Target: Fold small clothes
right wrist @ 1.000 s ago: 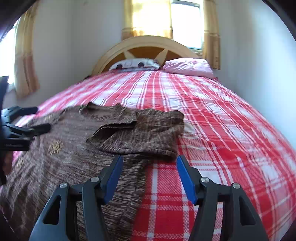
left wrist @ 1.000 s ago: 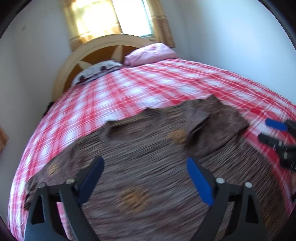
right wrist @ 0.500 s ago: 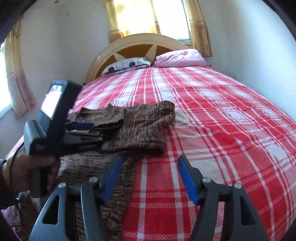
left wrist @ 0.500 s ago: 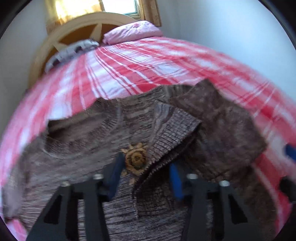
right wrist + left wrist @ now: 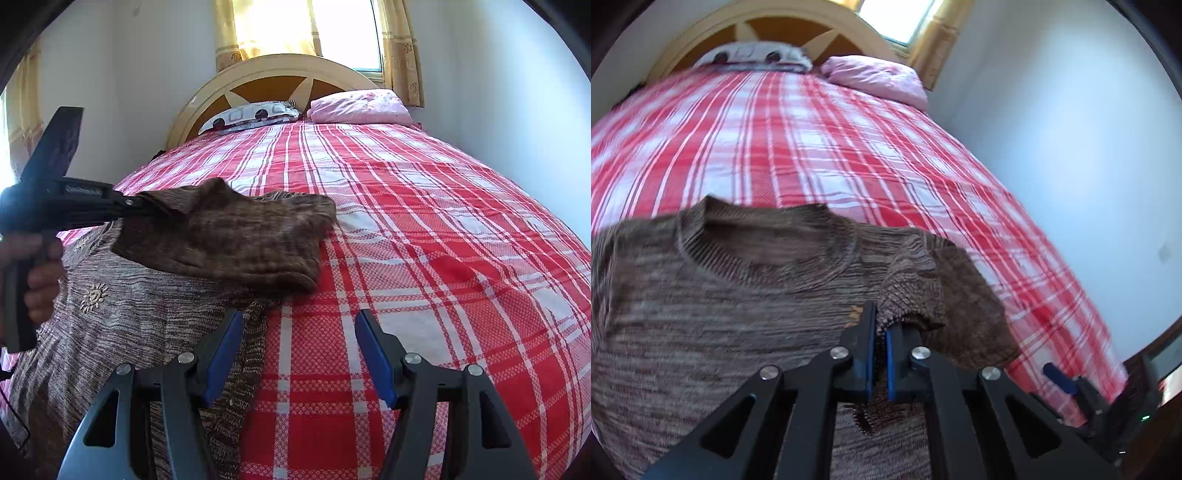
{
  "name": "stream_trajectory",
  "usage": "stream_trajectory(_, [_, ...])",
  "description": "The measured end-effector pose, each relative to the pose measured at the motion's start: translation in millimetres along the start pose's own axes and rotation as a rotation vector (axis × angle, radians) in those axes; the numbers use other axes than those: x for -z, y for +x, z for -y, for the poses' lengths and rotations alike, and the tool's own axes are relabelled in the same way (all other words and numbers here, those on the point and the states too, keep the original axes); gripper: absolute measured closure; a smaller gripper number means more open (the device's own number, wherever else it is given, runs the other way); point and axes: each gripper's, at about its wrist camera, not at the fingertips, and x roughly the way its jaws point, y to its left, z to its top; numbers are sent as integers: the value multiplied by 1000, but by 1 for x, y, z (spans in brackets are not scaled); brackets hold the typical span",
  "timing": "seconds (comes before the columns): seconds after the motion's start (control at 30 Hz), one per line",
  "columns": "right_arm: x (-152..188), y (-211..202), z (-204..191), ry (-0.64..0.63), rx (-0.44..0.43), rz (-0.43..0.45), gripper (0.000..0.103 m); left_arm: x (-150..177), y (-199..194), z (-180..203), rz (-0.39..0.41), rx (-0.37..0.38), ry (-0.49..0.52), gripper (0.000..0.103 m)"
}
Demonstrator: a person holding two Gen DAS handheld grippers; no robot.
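A: Where was the brown sweater (image 5: 701,306)?

B: It lay face up on the red plaid bed (image 5: 424,258), collar toward the headboard. The left tool (image 5: 880,334) was clamped on the sleeve cuff (image 5: 908,302), lifting it off the chest, probably to refold it across the body.

A: And the right tool (image 5: 299,350)?

B: Its jaws stood apart with nothing between them, over the sweater's right edge, likely ready to pin the fabric. Blur hid the cuff's exact lie.
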Motion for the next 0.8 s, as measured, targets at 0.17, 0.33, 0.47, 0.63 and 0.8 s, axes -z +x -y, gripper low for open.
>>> stream_trajectory(0.17, [0,5,0,0,3,-17,39,3,1,-31,-18,-28,-66,97])
stream_trajectory(0.33, [-1,9,0,-6,7,-32,39,10,11,-50,-40,-66,-101,98])
stream_trajectory(0.47, [0,12,0,-4,10,-47,39,16,19,-65,-55,-92,-128,94])
stream_trajectory(0.63, [1,13,0,-6,15,-54,39,19,21,-73,-23,-142,-148,76])
stream_trajectory(0.8, [0,15,0,-6,16,-57,39,17,3,-92,57,-224,-222,38])
